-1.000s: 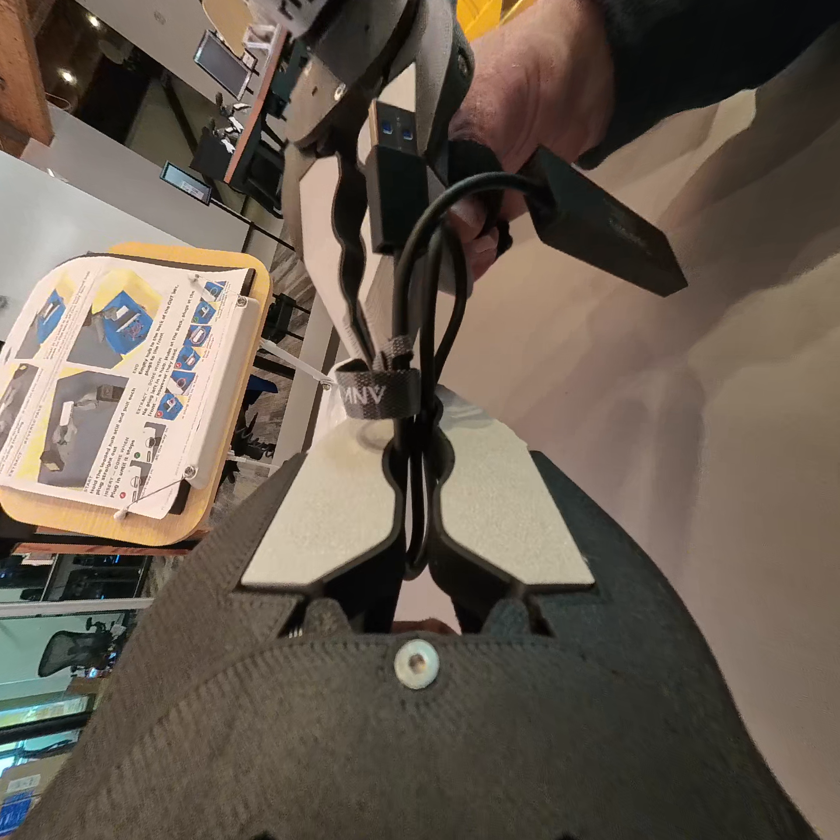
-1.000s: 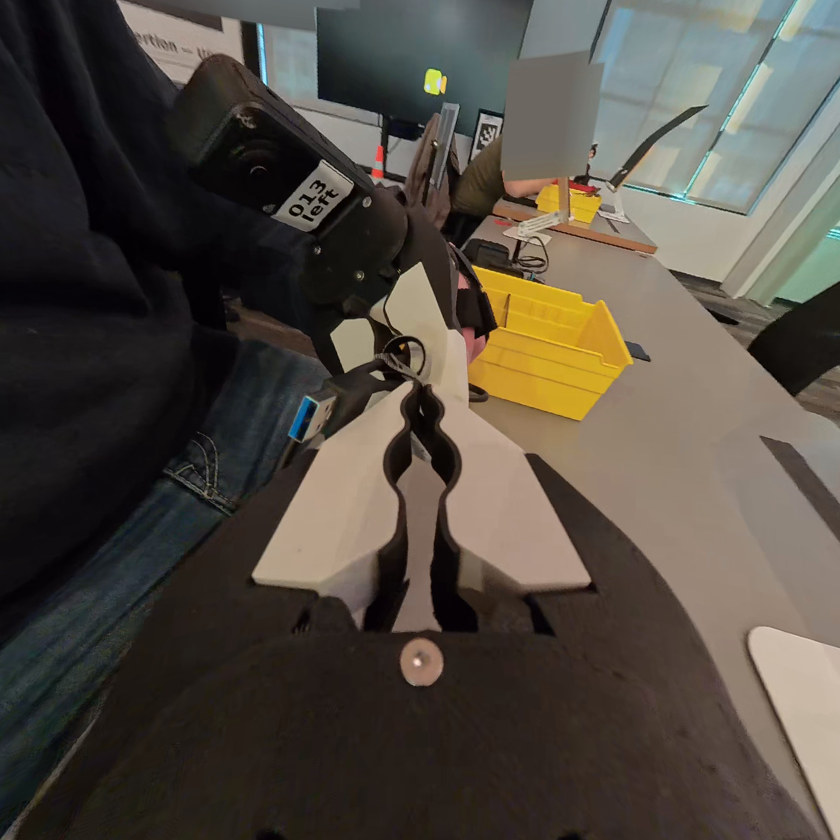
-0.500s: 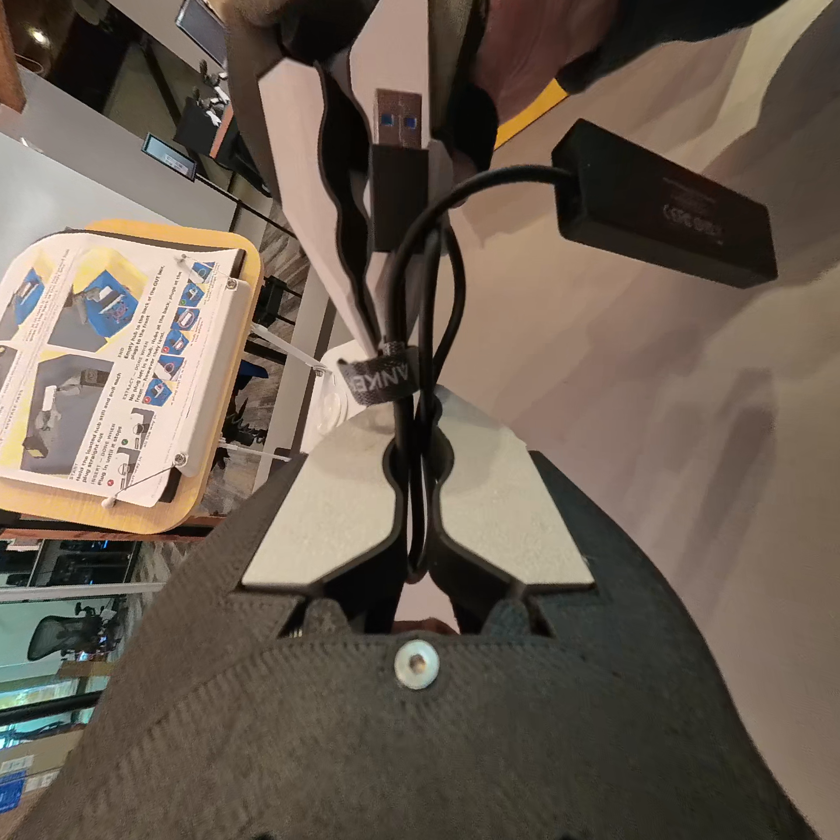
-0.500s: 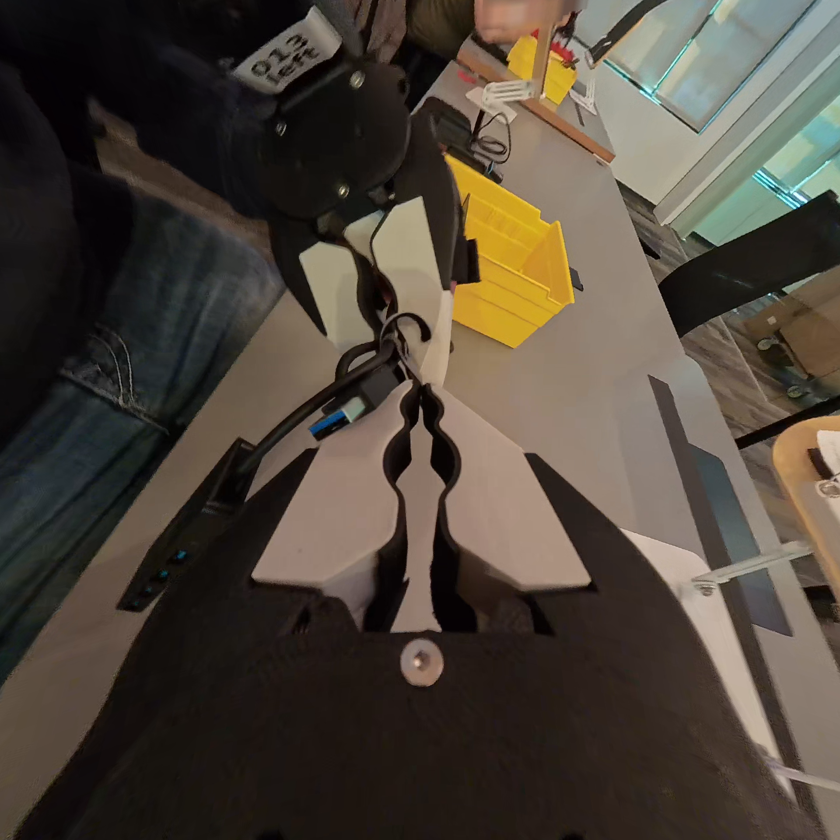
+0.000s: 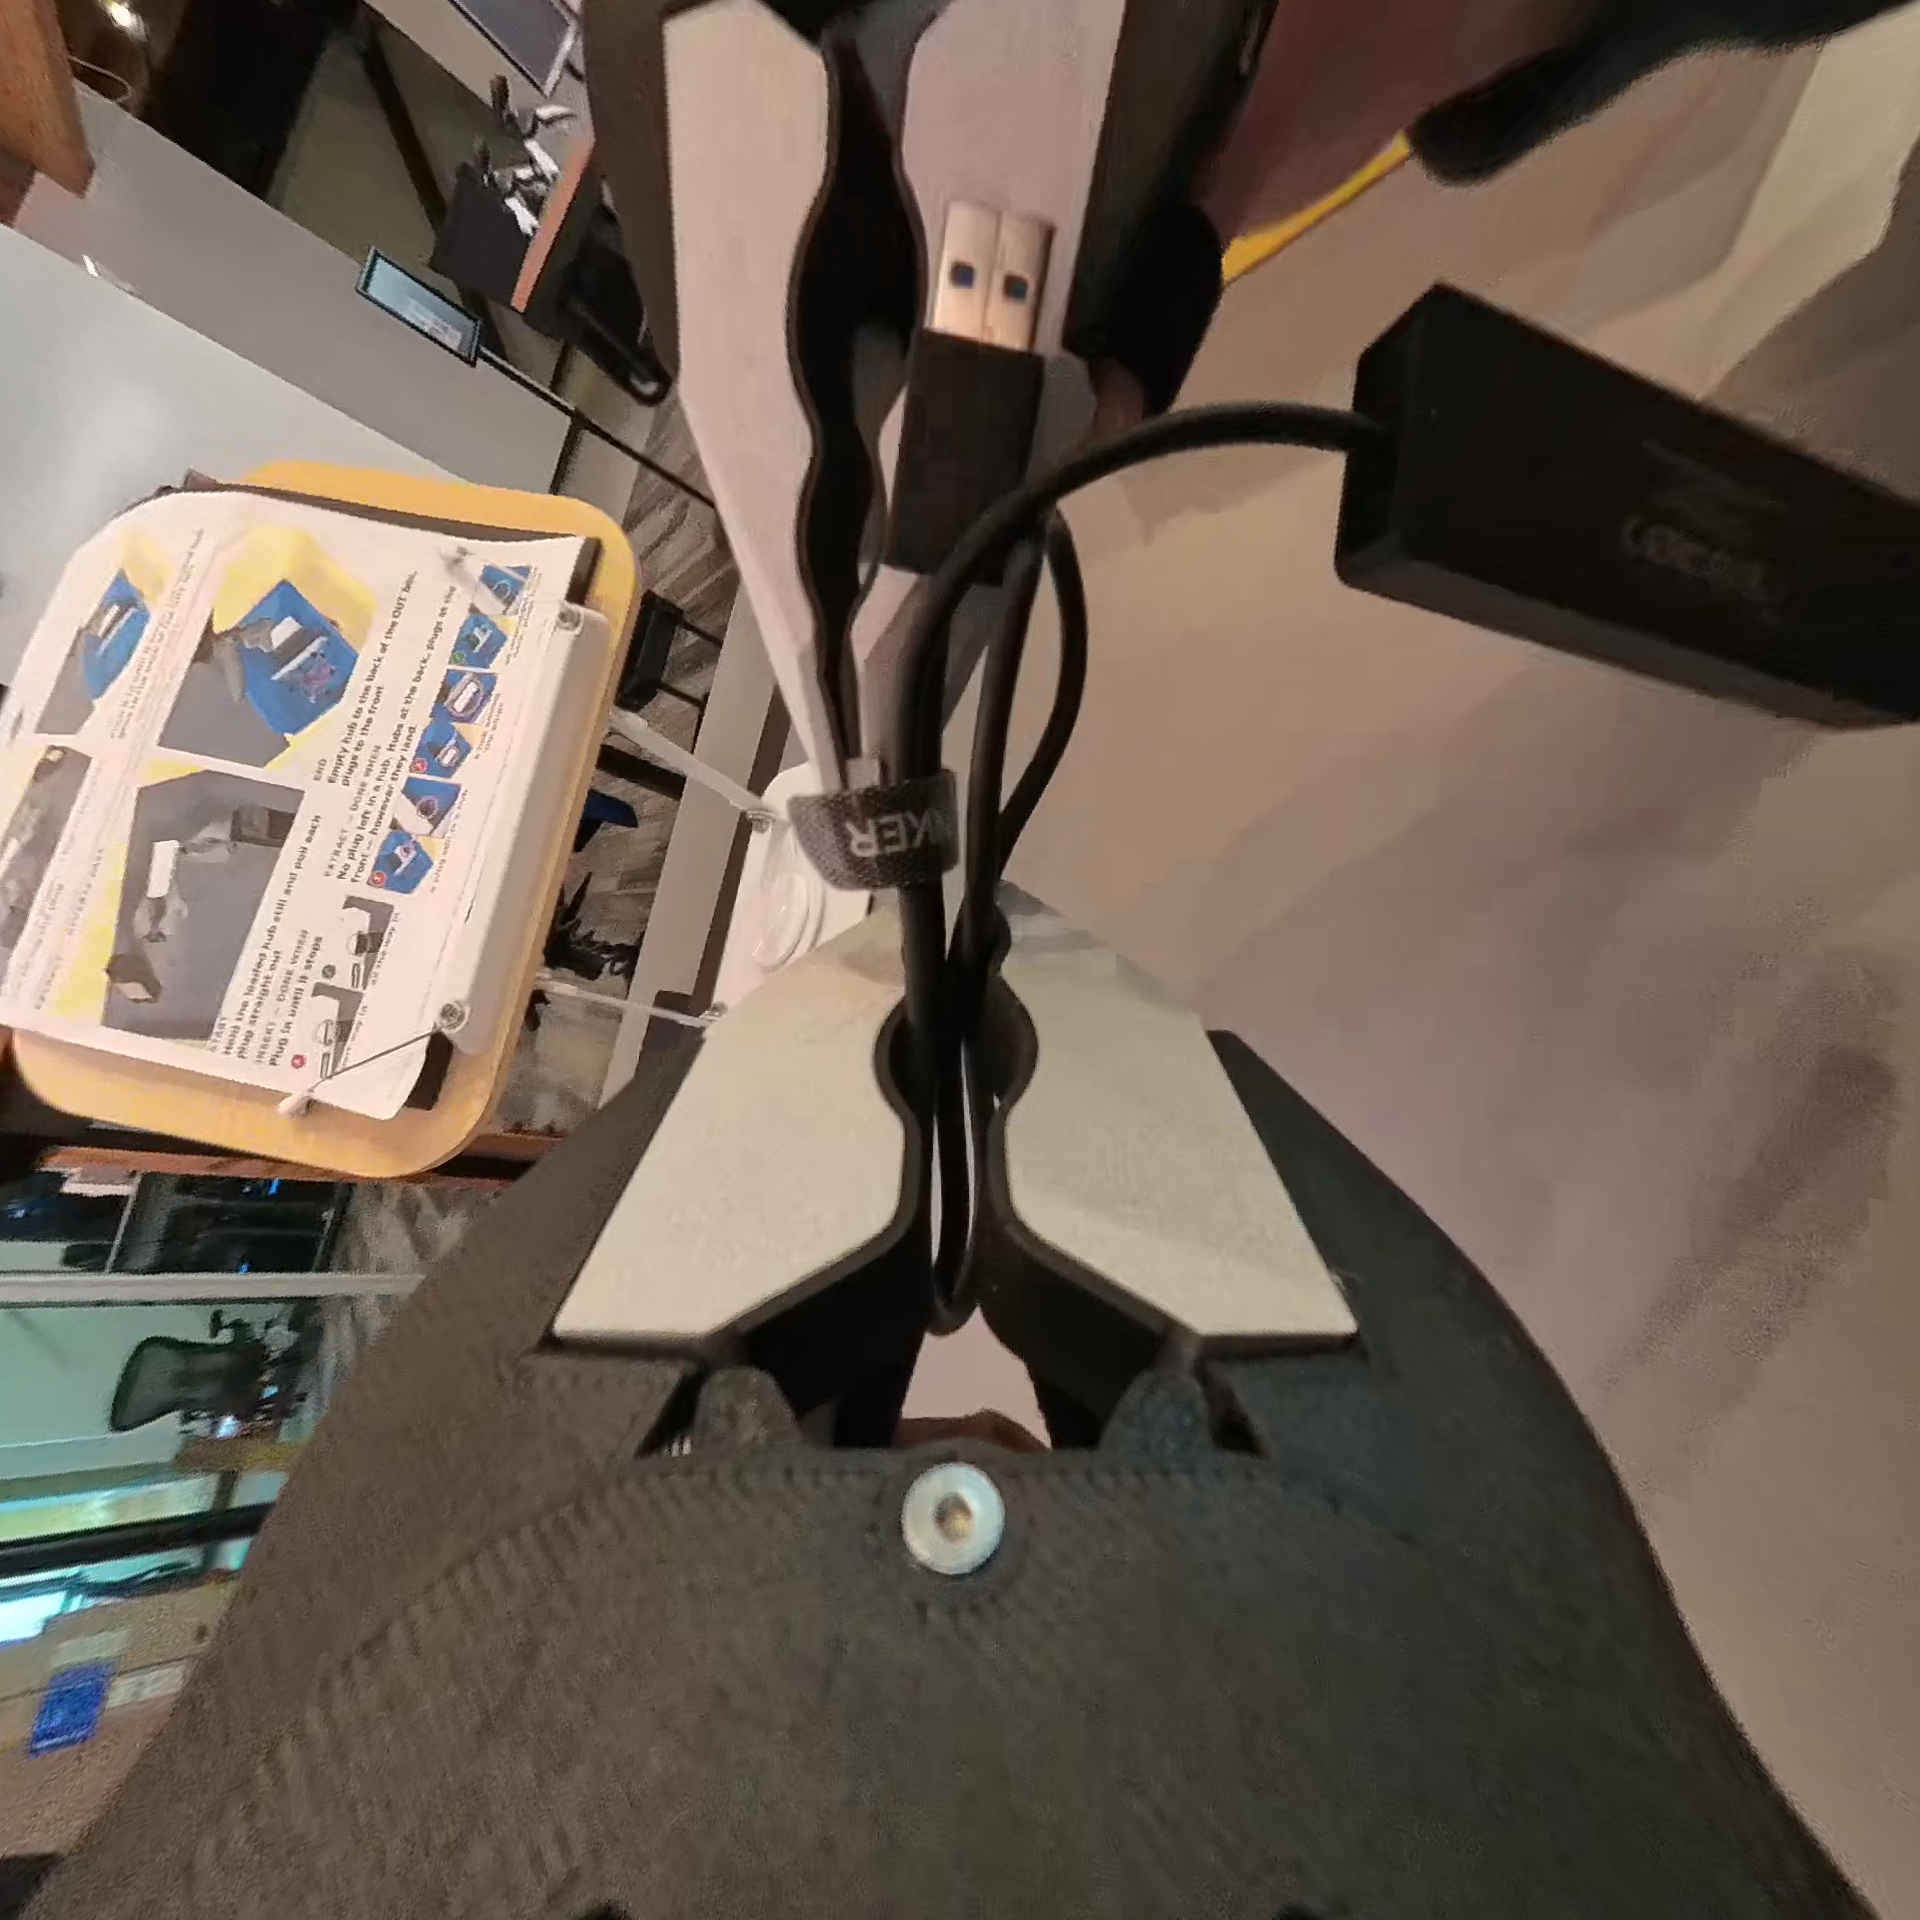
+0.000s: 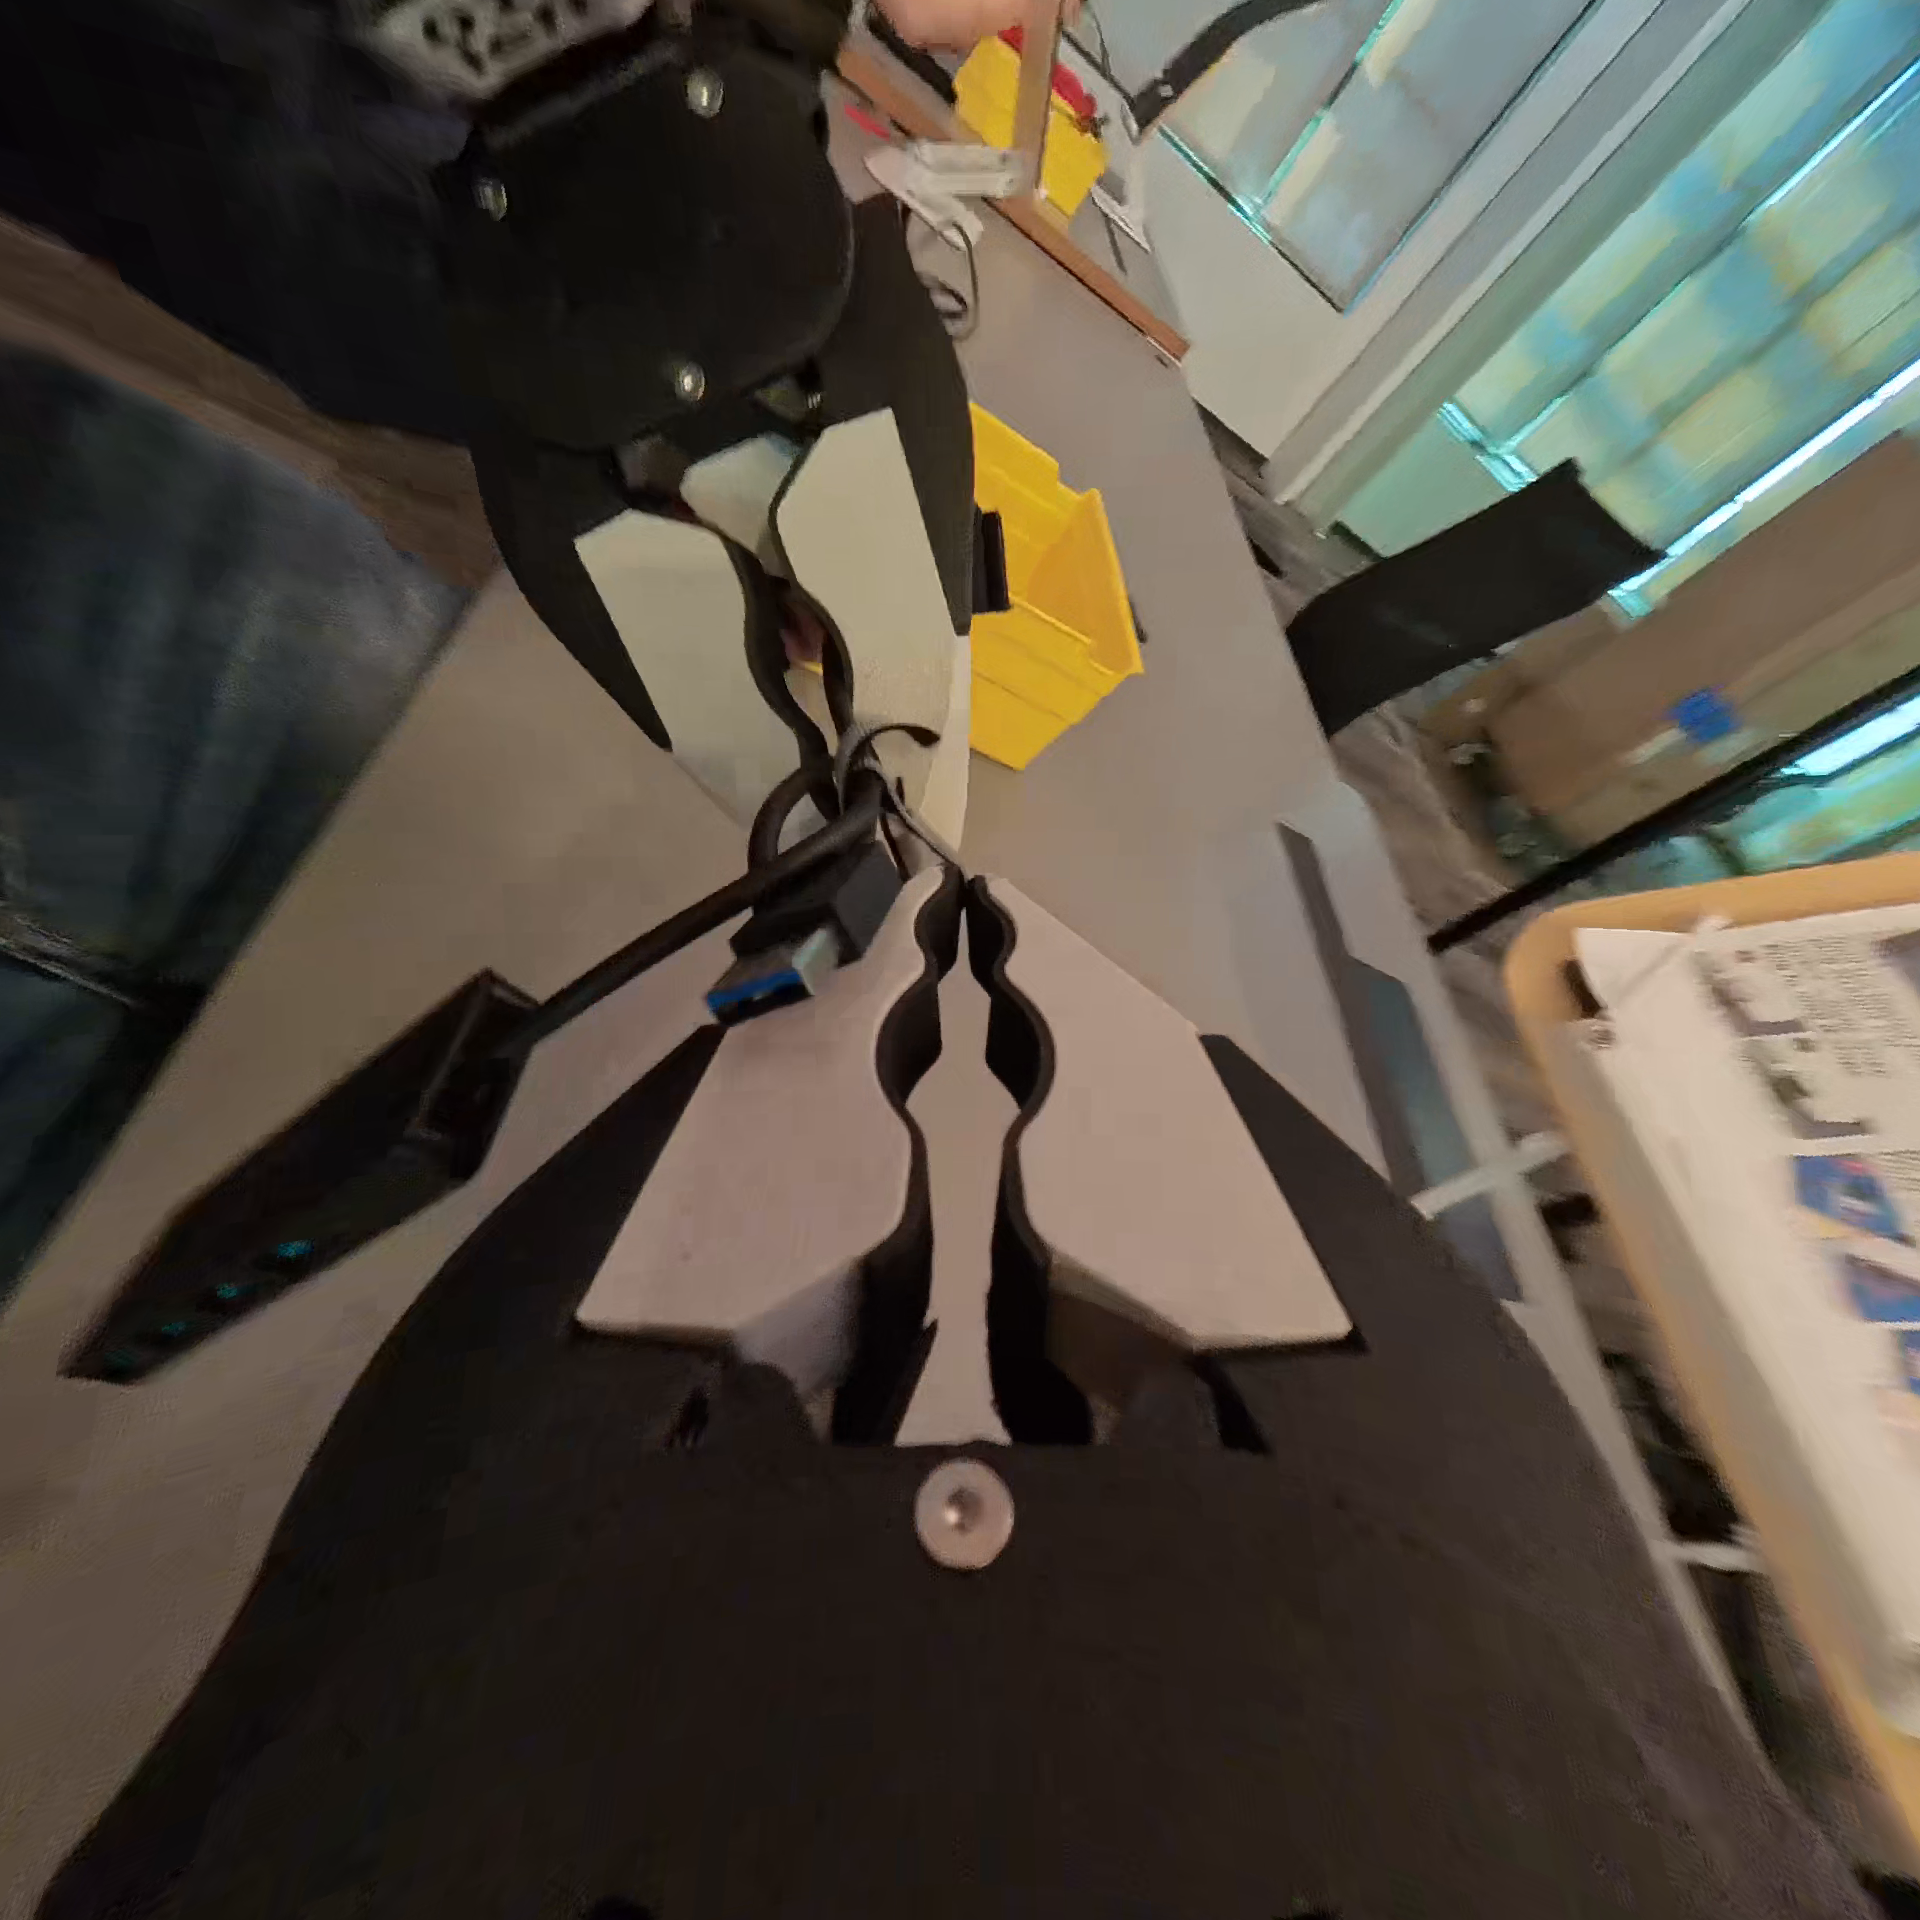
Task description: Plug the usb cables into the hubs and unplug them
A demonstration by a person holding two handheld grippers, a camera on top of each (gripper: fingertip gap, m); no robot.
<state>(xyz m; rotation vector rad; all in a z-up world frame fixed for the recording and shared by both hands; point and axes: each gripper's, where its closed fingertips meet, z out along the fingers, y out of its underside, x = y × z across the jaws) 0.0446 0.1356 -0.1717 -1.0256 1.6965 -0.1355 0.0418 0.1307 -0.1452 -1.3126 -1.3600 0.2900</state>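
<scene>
Left wrist view
Left gripper (image 5: 951, 987): fingers clamped on the bundled black cable, which runs up between the pale pads and loops back just behind the tips.
Cable (image 5: 961, 1091): doubled over, bound by a dark fabric strap (image 5: 875, 842) just ahead of the fingertips.
USB plug (image 5: 971, 395): ahead of the tips, metal end pointing away, lying against the pale face of the right gripper (image 5: 847, 769), which reaches in from beyond, its tips touching the strap.
Hub (image 5: 1621, 530): black bar ahead and to the right, held off the grey table (image 5: 1507, 1039) by its cable alone.
Instruction sheet (image 5: 260, 790): on a tan board, off to the left.

Right wrist view
Right gripper (image 6: 961, 894): fingers squeezed together at the tips on something thin at the cable bundle; what exactly is pinched cannot be told.
Plug (image 6: 800, 951): just left of the tips, blue end pointing left and towards the camera.
Hub (image 6: 301, 1174): lower left, hanging slantwise from its cable.
Left gripper (image 6: 873, 821): straight ahead, tips pointing at this gripper, gripping the cable (image 6: 821, 665).
Yellow bin (image 6: 1049, 634): on the table beyond, right of the left gripper.
</scene>
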